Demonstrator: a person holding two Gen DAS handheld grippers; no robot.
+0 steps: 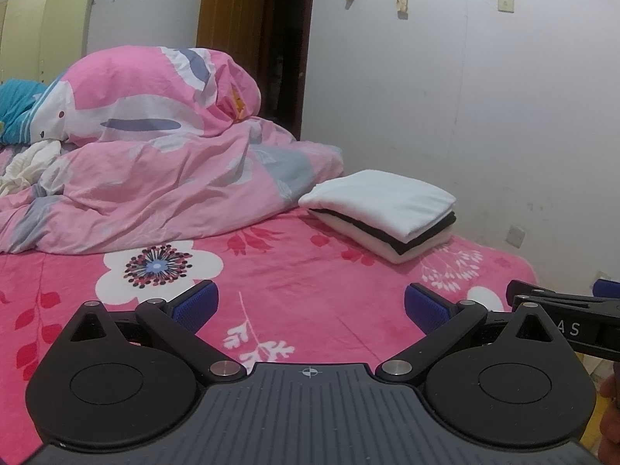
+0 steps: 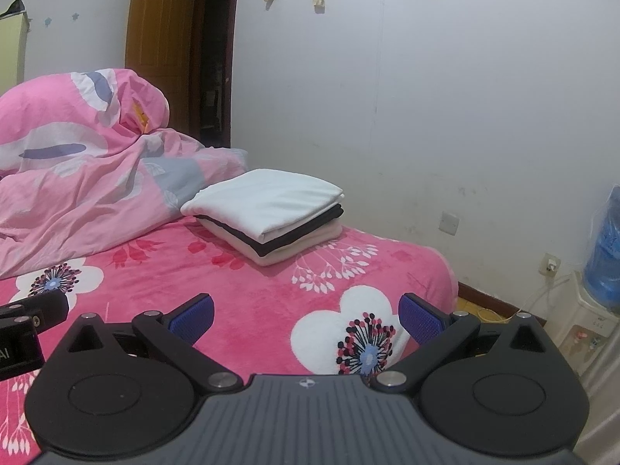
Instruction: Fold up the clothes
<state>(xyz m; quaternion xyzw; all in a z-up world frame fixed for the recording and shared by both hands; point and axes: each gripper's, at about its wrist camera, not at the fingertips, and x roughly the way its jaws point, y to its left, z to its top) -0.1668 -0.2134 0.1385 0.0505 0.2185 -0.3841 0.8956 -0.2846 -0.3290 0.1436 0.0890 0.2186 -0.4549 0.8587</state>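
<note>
Pink flowered plush bedspread (image 1: 294, 271) lay under both of my grippers, bare of any garment where I hovered. Farthest left in my left view sat a turquoise cushion (image 1: 17, 112) and a crumpled cream cloth (image 1: 27, 166), and beside them rose the heaped pink quilt with grey and white patches (image 1: 155, 147). Behind the quilt stood a brown wooden door (image 1: 232, 11), open on a dark doorway. To the right of the quilt, touching its edge as far as I could tell, rested the folded stack of clothes, white on top, black in the middle, cream beneath (image 1: 381, 213), near the white wall (image 1: 484, 116). My left gripper (image 1: 310, 306) hung above the bedspread with its blue-padded jaws spread wide and nothing between them. My right gripper (image 2: 306, 314) was likewise parted and empty, poised over a white flower printed on the spread; the same stack (image 2: 267, 217) lay ahead of it, well apart from its fingers. At the far right of that view stood a white water dispenser carrying a blue bottle (image 2: 604, 248).
</note>
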